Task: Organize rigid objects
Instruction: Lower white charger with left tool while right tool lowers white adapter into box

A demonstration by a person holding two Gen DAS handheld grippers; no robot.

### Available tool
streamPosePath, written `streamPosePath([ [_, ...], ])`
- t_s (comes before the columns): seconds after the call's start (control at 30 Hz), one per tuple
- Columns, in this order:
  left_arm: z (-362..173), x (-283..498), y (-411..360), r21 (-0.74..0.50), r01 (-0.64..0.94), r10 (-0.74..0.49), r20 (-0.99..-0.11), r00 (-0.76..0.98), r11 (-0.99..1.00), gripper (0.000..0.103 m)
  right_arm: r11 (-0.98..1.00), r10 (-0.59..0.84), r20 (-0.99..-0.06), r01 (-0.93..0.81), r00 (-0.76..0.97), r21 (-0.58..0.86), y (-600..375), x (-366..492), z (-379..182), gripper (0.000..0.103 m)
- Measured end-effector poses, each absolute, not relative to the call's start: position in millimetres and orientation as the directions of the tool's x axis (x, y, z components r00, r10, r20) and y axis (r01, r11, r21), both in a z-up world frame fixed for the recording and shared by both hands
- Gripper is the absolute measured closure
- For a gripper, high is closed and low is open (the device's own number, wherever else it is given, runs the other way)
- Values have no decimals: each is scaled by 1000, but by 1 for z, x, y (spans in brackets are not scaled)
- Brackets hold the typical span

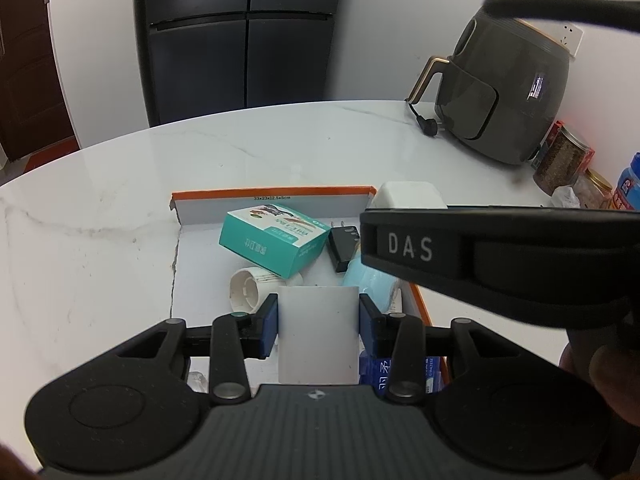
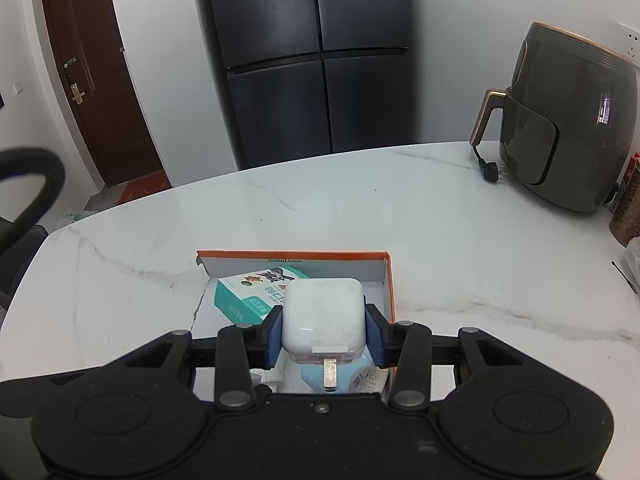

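Over the shallow orange-edged cardboard box (image 1: 272,194) on the white marble counter (image 1: 100,216), the left gripper (image 1: 318,322) has its fingers clamped on a flat white rectangular block (image 1: 318,336). The right gripper (image 2: 324,330) has its fingers closed on a white rounded cube charger (image 2: 324,314), held above the box. A teal carton (image 1: 272,238) and a black plug adapter (image 1: 342,248) lie inside the box.

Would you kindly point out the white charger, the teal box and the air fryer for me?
white charger (image 2: 323,314), right wrist view, on its broad top face.
teal box (image 1: 272,240), left wrist view, on its printed top face.
air fryer (image 1: 516,92), left wrist view, on its dark body.
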State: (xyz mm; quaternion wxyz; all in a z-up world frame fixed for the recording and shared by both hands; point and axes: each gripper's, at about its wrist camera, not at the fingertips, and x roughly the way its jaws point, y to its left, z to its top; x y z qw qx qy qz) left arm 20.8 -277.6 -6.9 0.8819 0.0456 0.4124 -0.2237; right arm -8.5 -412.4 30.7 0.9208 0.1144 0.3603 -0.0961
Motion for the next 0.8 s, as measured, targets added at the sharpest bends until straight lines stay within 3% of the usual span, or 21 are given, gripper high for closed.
streamPosePath([
  [0.63, -9, 21, -276, -107, 419, -350, -751, 560, 902, 62, 957, -40, -694, 227, 719, 180, -416, 4, 22, 51],
  [0.8, -10, 20, -276, -105, 417, -345, -753, 559, 903, 62, 952, -5, -674, 210, 739, 223, -425, 6, 20, 43],
])
